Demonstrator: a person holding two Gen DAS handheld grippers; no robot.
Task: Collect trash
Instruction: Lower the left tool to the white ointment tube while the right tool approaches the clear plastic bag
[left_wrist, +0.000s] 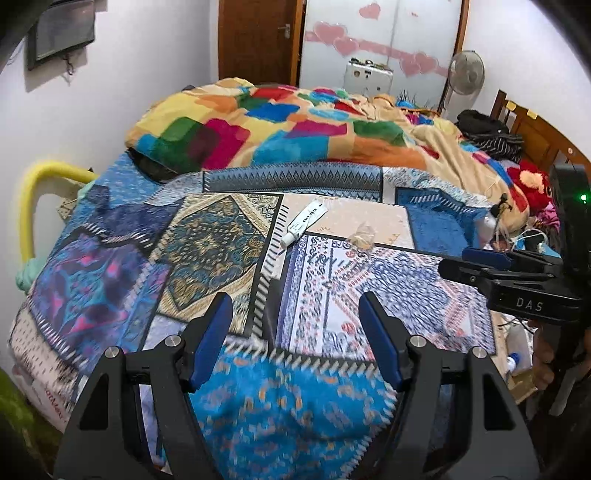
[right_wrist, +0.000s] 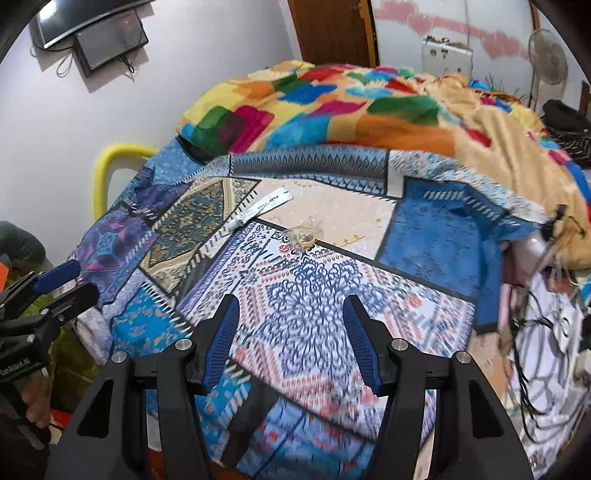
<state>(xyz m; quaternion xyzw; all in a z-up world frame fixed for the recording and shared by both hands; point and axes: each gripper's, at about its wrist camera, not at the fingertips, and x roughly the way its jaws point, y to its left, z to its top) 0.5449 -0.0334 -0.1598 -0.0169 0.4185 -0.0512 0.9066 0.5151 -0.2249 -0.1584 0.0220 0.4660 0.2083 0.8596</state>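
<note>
A white squeezed tube (left_wrist: 303, 223) (right_wrist: 258, 210) lies on the patchwork bedspread (left_wrist: 207, 243) (right_wrist: 436, 236), on a cream patch. Just right of it sits a crumpled clear wrapper (left_wrist: 362, 234) (right_wrist: 304, 234). My left gripper (left_wrist: 295, 306) hovers over the near part of the bed, open, with nothing between its blue pads. The tube and wrapper lie well ahead of it. My right gripper (right_wrist: 291, 306) is also open and empty, short of the wrapper. Each gripper shows in the other's view: the right gripper (left_wrist: 452, 262) at the right edge, the left gripper (right_wrist: 85, 278) at the left edge.
A bunched multicoloured blanket (left_wrist: 280, 125) (right_wrist: 332, 107) covers the far half of the bed. A yellow padded rail (left_wrist: 31, 206) (right_wrist: 103, 173) stands at the left edge. Cables (right_wrist: 535, 332), a red plush toy (left_wrist: 528, 184) and clutter crowd the right side. A fan (left_wrist: 466, 70) stands behind.
</note>
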